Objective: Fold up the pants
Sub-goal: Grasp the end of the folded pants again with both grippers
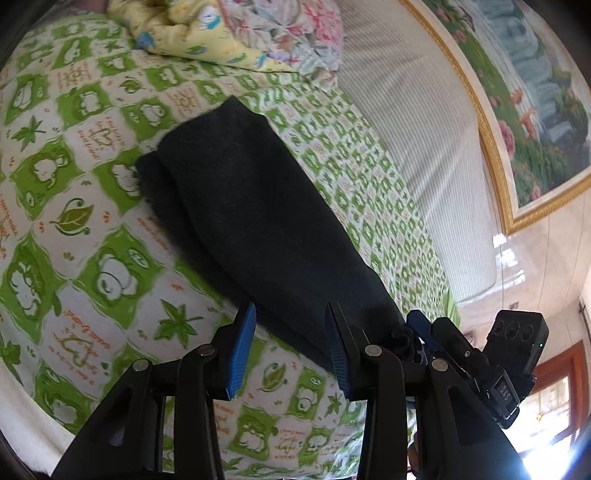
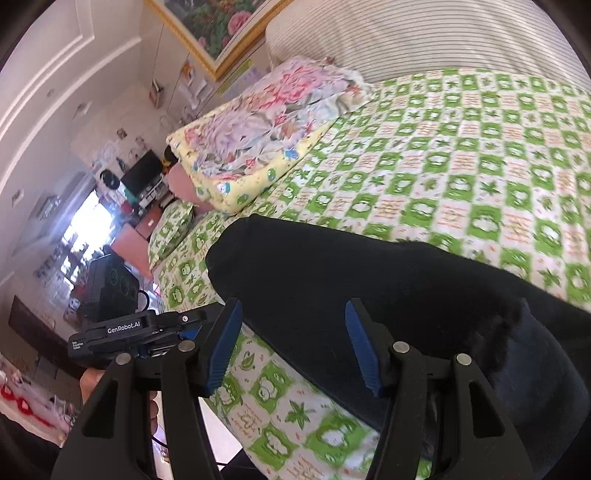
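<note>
Dark pants [image 1: 255, 206] lie folded lengthwise on a bed with a green and white patterned sheet [image 1: 74, 258]. My left gripper [image 1: 291, 350] is open just above the near end of the pants, holding nothing. In the right wrist view the pants [image 2: 369, 280] stretch from the centre to the lower right. My right gripper [image 2: 291, 347] is open over the pants' edge, holding nothing. The other gripper shows at the side of each view, to the right in the left wrist view [image 1: 480, 362] and to the left in the right wrist view [image 2: 122, 328].
A folded floral and yellow quilt [image 1: 229, 33] lies at the head of the bed, also in the right wrist view [image 2: 258, 129]. A striped mattress [image 1: 413, 140] runs along the wall under a framed picture [image 1: 524, 92]. The bed's edge is close below both grippers.
</note>
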A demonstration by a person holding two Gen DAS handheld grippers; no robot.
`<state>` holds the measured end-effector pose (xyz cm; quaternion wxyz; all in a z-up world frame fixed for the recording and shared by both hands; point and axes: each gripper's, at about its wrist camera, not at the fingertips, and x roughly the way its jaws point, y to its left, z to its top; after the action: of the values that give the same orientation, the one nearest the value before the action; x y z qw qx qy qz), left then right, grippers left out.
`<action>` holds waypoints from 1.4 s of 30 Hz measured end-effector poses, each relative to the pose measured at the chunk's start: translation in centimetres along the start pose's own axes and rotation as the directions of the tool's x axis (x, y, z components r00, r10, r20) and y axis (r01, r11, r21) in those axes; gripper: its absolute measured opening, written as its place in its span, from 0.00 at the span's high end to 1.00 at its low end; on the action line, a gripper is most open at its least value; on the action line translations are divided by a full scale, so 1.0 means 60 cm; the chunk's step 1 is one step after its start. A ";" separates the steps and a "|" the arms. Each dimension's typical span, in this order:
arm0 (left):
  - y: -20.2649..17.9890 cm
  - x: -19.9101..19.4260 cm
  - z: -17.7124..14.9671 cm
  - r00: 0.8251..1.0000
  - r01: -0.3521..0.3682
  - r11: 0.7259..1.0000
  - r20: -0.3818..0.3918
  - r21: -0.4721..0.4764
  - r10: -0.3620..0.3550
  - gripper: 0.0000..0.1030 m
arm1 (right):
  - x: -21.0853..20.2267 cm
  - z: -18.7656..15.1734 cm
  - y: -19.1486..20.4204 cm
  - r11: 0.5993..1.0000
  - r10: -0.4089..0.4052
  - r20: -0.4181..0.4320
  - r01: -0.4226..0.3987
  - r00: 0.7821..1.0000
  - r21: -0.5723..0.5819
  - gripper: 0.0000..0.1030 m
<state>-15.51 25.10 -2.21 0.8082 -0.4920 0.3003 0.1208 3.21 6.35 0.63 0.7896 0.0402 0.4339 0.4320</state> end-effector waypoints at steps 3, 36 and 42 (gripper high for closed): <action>0.013 0.002 0.007 1.000 0.009 0.999 0.000 -0.037 -0.009 0.63 | 0.020 0.018 0.008 1.000 0.000 -0.024 -0.001 1.000 -0.021 0.42; 0.101 0.009 0.042 0.997 0.023 0.966 0.071 -0.257 -0.005 0.50 | 0.346 0.197 0.052 0.969 0.018 -0.453 -0.127 0.891 -0.211 0.42; 0.104 0.014 0.048 0.997 0.025 0.964 0.077 -0.264 -0.005 0.54 | 0.378 0.196 0.052 0.968 0.046 -0.502 -0.163 0.863 -0.192 0.42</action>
<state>-16.81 30.53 -6.26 0.7469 -0.5928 0.2470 0.1723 15.34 28.19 -5.45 0.6269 -0.1388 0.5659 0.5172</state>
